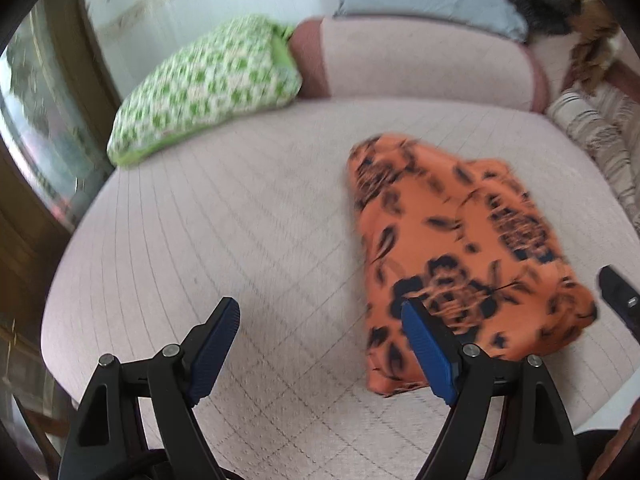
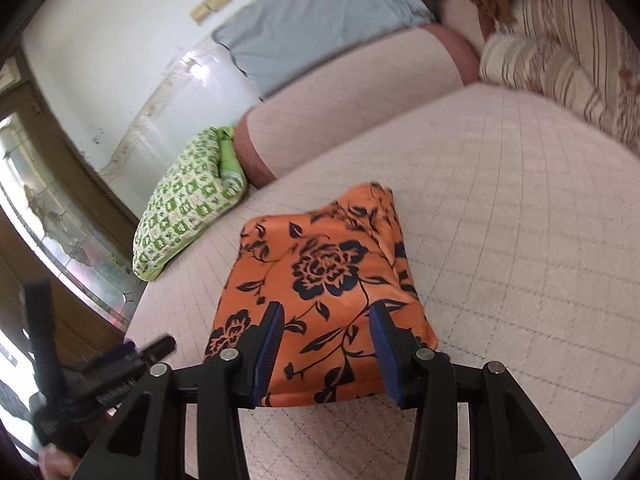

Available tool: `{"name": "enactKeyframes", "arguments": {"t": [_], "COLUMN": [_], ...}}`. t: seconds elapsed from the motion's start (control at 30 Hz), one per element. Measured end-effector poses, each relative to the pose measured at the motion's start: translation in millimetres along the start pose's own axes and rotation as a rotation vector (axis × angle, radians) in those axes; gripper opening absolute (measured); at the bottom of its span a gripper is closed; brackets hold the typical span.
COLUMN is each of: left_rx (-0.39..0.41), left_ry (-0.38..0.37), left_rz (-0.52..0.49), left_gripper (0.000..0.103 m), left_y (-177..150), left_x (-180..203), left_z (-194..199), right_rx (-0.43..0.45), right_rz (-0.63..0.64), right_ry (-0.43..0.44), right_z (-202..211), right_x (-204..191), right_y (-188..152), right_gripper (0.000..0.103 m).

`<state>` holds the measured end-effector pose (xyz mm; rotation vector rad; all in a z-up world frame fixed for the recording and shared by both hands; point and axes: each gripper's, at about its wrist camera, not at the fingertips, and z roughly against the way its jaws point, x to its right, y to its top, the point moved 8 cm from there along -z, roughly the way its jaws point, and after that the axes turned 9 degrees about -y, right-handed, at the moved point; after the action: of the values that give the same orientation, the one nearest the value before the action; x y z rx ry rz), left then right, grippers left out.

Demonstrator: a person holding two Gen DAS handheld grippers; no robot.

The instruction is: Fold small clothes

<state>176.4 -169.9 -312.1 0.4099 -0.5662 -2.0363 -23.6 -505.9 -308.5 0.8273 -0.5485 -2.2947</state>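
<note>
Orange floral garment (image 2: 320,284) lies folded on the quilted bed (image 1: 224,216). We hold our left gripper (image 1: 320,344) wide apart beside it. Our right gripper (image 2: 324,344) hovers over its near edge, jaws apart.

My left gripper (image 1: 320,320) has matte black plastic arms with triangular cut-outs and round silver pivot screws. Its fingers carry ribbed blue rubber pads (image 1: 218,350). My right gripper (image 2: 326,328) is of identical build: black linkages, silver screws, ribbed blue pads (image 2: 267,354). White lettering marks the left unit's black body, illegible through blur. A patch of bare skin (image 2: 56,462) shows beneath it.
</note>
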Motion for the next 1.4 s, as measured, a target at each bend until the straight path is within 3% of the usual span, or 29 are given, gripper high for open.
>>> {"name": "enactKeyframes", "arguments": {"t": [0.2,0.23,0.3,0.33,0.4,0.6,0.83,0.9,1.0,1.07,1.13,1.33,1.4], "left_rx": [-0.036,-0.045,-0.061,-0.07,-0.08,-0.006,-0.026,-0.052,-0.18,-0.195,-0.247,-0.074,-0.025], "left_ry": [0.019,0.036,0.021,0.002,-0.002,-0.009,-0.004,-0.006,-0.025,-0.04,-0.058,0.041,0.038], "left_rz": [0.036,0.022,0.031,0.052,0.058,0.028,-0.005,-0.011,-0.054,-0.014,0.013,-0.117,-0.144], "left_gripper": [0.084,0.084,0.084,0.084,0.084,0.084,0.084,0.085,0.087,0.095,0.096,0.096,0.096], "left_y": [-15,-18,-20,-19,-12,43,92,96,87,91,90,79,70], "left_x": [-8,-9,-13,-16,-19,-9,22,28,38,32,25,24,28], "left_z": [-39,-44,-48,-47,-45,-44,-91,-110,-150,-153,-151,-82,-58], "right_rx": [-0.054,-0.081,-0.247,-0.266,-0.235,-0.14,-0.17,-0.171,-0.203,-0.215,-0.218,-0.158,-0.116], "right_rz": [-0.029,-0.015,0.009,0.019,0.029,-0.046,-0.12,-0.127,-0.132,-0.157,-0.171,-0.179,-0.154], "right_ry": [0.004,0.003,-0.005,-0.019,-0.003,0.047,0.044,0.045,0.053,0.07,0.078,0.104,0.12], "right_z": [-31,-39,-70,-76,-70,-55,-66,-68,-75,-78,-79,-69,-60], "right_x": [0,-2,-1,0,-4,-1,14,17,20,23,24,20,15], "right_y": [7,5,-13,-16,-10,9,13,14,11,12,13,21,24], "right_gripper": [0.048,0.048,0.049,0.048,0.049,0.049,0.049,0.049,0.049,0.049,0.049,0.049,0.049]}}
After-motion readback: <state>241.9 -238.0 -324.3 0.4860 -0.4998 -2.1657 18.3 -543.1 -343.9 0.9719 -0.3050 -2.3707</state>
